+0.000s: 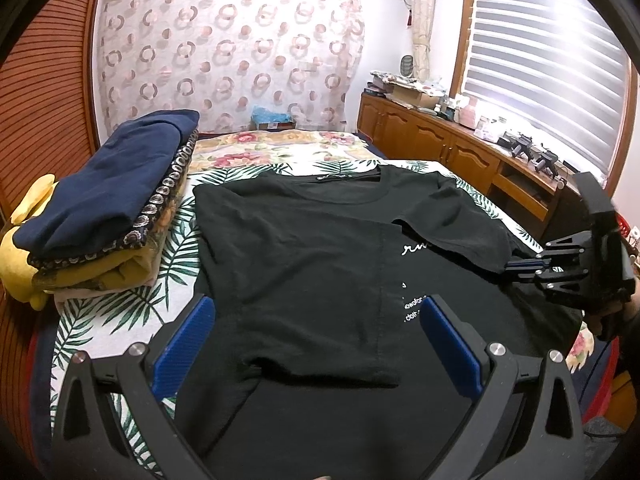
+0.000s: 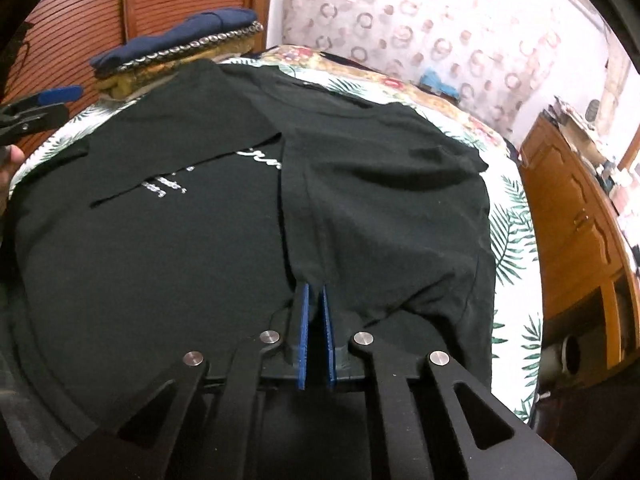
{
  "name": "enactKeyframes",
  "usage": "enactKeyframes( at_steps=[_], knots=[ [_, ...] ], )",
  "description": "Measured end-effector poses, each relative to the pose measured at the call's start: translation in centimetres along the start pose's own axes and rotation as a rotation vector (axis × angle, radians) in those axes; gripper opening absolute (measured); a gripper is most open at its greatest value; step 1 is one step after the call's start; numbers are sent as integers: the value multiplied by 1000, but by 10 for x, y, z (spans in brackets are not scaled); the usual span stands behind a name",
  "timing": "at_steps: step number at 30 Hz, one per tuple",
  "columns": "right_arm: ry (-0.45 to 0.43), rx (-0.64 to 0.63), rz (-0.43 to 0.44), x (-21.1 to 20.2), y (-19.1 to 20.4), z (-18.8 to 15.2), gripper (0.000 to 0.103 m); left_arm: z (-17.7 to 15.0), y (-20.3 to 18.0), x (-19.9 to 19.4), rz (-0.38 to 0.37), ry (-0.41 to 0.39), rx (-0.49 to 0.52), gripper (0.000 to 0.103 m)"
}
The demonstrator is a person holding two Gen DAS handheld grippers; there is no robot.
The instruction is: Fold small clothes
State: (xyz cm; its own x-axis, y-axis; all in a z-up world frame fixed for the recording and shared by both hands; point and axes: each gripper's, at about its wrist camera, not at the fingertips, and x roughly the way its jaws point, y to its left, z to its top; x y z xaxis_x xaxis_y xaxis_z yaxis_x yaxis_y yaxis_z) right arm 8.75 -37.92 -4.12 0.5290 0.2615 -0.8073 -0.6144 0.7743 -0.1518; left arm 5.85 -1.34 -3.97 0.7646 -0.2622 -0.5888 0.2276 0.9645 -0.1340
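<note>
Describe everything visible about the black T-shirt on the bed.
The black T-shirt lies flat on the leaf-print sheet, collar away from the cameras. It looks like soft knit cotton. Both side panels are folded inward, partly covering white lettering on the layer beneath. The right claw is shut on the edge of one folded panel. The left claw hangs open over it, no contact visible.

Left gripper [image 1: 316,336] fingers spread wide; right gripper [image 2: 314,292] fingers pinched together.
</note>
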Motion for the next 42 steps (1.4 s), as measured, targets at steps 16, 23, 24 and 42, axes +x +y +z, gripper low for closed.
enactKeyframes(
  at_steps=[16,23,24,42],
  knots=[
    [-94,91,56,-20,-17,20,39,19,22,13,48,15,22,103],
    [-95,152,-27,5,-68,37,42,52,38,40,63,27,49,102],
    [-96,158,-34,9,-74,39,42,57,40,44,61,31,50,102],
    [-30,221,-21,74,-148,58,43,114,67,135,153,238,67,54]
  ],
)
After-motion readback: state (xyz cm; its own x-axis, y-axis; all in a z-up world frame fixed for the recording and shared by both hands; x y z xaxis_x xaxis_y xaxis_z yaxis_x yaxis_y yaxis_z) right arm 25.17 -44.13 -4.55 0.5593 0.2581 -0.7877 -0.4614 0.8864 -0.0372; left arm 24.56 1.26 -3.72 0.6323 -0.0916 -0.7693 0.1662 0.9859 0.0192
